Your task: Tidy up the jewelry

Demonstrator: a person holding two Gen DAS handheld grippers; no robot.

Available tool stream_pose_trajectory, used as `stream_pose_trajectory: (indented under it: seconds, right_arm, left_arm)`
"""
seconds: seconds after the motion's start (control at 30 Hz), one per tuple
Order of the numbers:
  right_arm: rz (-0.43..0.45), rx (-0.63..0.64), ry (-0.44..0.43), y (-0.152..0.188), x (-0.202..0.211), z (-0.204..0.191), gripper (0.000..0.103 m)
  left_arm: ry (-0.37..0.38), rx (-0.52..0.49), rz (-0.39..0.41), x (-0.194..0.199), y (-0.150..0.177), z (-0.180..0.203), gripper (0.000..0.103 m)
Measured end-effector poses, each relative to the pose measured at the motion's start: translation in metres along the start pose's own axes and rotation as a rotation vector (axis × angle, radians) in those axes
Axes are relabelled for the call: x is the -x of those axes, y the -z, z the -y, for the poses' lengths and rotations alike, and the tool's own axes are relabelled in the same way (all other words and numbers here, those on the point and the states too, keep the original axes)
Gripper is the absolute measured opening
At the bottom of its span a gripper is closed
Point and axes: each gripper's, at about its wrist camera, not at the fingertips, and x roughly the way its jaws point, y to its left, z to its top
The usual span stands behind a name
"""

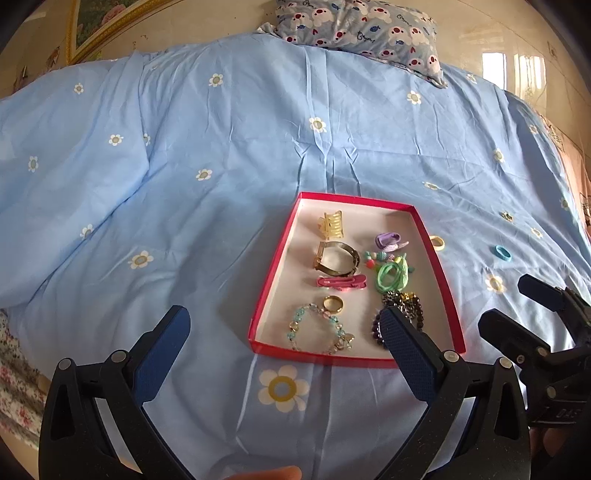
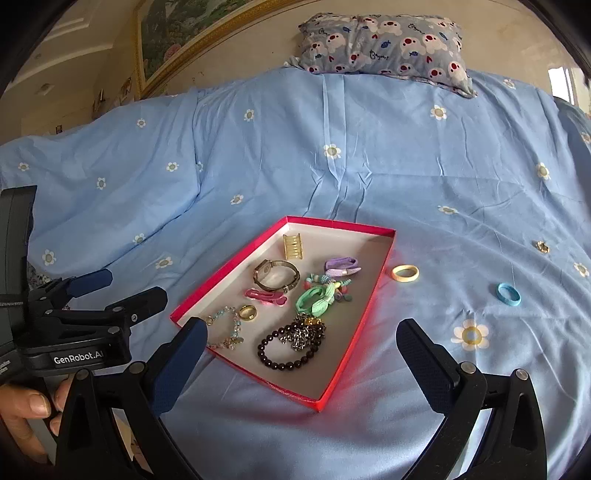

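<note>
Red-rimmed tray [image 1: 447,280] lies on blue floral sheet [image 1: 184,184], lower centre of left wrist view, long axis running away from camera toward pillow [image 1: 354,26]; in right wrist view it sits skewed, far end tipped toward upper right. Inside: gold claw clip [image 1: 331,224], watch [image 1: 336,258], pink clip [image 1: 341,282], gold ring [image 1: 333,305], bead bracelets. Cream ring [image 2: 405,273] just beside tray, blue ring [image 2: 508,294] further right. Left gripper [image 1: 284,334] and right gripper [image 2: 301,343] both spread wide, holding nothing.

Red shallow cardboard box [image 2: 384,238]: matt paper.
Gold metal ring [image 2: 247,312] inside box: glossy.
Blue flowered cotton sheet [image 2: 424,177] under box: creased cloth.
</note>
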Motion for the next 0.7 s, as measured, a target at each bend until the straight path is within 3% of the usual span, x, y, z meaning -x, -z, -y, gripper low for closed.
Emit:
stream_pose_trajectory:
  seconds: [0.7]
  right_arm:
    - [-0.011, -0.018, 0.019, 0.0099, -0.0012, 0.0093, 0.103]
  left_arm:
    - [0.015, -0.018, -0.019, -0.0033, 0.0106, 0.0079, 0.103]
